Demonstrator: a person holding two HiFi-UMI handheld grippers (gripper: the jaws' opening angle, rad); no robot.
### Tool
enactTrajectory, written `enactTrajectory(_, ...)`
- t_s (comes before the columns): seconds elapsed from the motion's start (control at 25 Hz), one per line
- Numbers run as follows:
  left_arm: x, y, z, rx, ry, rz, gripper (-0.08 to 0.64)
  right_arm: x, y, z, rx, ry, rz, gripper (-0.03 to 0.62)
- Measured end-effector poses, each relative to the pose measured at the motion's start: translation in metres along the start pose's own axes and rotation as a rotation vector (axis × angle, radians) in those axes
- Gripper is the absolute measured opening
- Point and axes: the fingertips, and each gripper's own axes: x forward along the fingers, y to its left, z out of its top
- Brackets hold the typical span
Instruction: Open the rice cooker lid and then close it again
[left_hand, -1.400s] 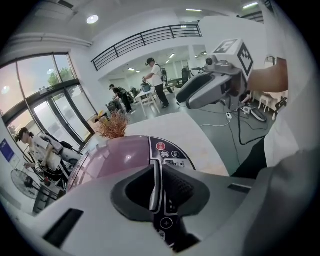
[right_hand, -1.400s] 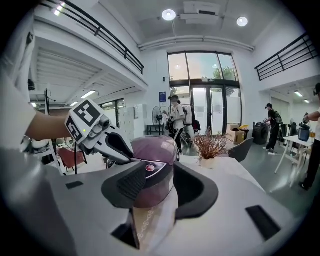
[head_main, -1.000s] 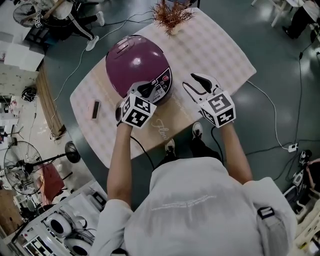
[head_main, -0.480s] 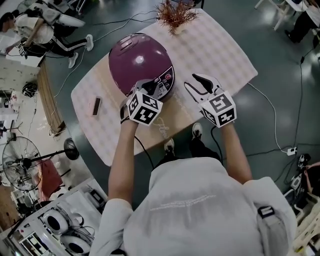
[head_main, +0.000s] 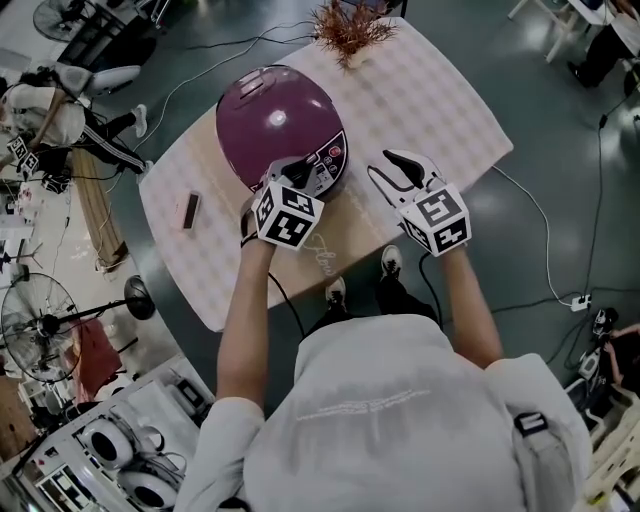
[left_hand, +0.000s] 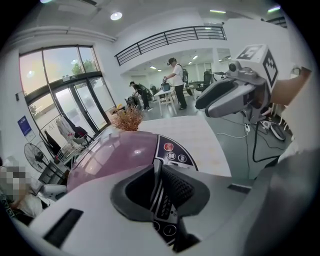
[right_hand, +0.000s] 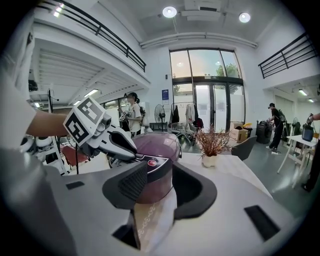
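The purple rice cooker (head_main: 275, 120) stands on the table with its lid down. Its dark control panel (left_hand: 172, 152) faces me. My left gripper (head_main: 293, 172) points down at the front of the cooker, just over the panel. In the left gripper view its jaws (left_hand: 159, 190) stand almost together, with a thin slit and nothing between them; whether the tips touch the cooker is hidden. My right gripper (head_main: 388, 172) hovers open to the right of the cooker, apart from it. The right gripper view (right_hand: 160, 187) shows only the table and the cooker (right_hand: 157, 145) through the gap.
A vase of dried twigs (head_main: 345, 30) stands at the table's far edge. A small dark object (head_main: 188, 210) lies on the checked table (head_main: 430, 100) left of the cooker. Cables run over the floor, and people stand in the background.
The left gripper has tilted slightly at the cooker's front. The right gripper and the lid have not moved. A person at the upper left has walked on.
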Motion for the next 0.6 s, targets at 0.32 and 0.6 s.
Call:
enactTrajectory(0.32, -0.0003, 0.0014, 0.0001, -0.021, 0.019, -0.019, 0.057, -0.0015, 0.0, 0.002, 0.005, -0.003, -0.006, 0.172)
enactTrajectory(0.6, 0.0005, 0.0007, 0.0, -0.036, 0.037, -0.013, 0.049, -0.0018, 0.0022, -0.0037, 0.016, 0.0, -0.002, 0.172)
